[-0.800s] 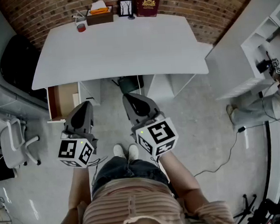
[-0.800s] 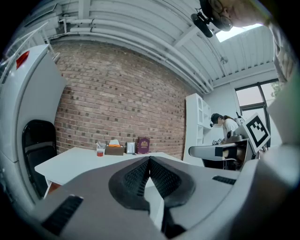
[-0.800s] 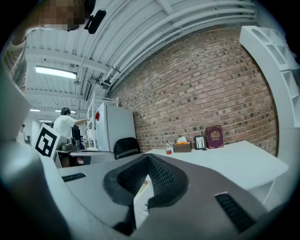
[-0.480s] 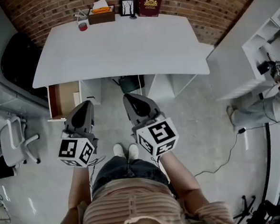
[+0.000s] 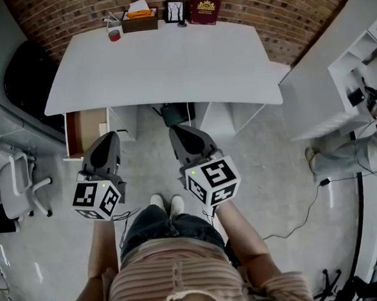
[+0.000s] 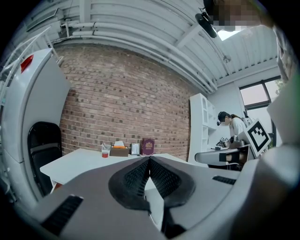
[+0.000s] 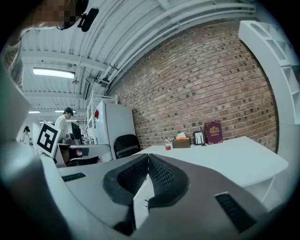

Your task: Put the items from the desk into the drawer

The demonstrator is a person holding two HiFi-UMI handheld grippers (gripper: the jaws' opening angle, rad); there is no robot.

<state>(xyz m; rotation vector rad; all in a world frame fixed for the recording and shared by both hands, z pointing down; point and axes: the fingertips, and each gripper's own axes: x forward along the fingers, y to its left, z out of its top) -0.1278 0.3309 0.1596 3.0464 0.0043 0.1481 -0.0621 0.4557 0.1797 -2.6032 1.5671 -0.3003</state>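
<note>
Barely any change over the last second: the left tool (image 5: 108, 137) has drifted slightly out to the left and the whole view has nudged a little, nothing more. Both tools still hang at waist height, short of the surface (image 5: 169, 64) and touching nothing, so I'd say the task hasn't really started. All the items sit in a row at the far edge by the brick wall: small red-banded cup (image 5: 113, 35), tissue box (image 5: 139, 20), photo frame (image 5: 175, 11), red book (image 5: 205, 7). They're well apart from either tool, so my guess is a step forward and a long reach come first. The head view is the only one showing the drawer (image 5: 84, 131), already pulled open under the left end of the surface, with what looks like a pale thing at its inner side. It shows only the tool backs, though. The gripper views settle that: the left tool's jaws are pressed together with nothing between them, and the same goes for the right tool (image 7: 148, 157). The right gripper view also catches a black chair (image 7: 125, 143) past the surface's left end. The left gripper view picks up another person (image 6: 230, 125) over at the shelves.
</note>
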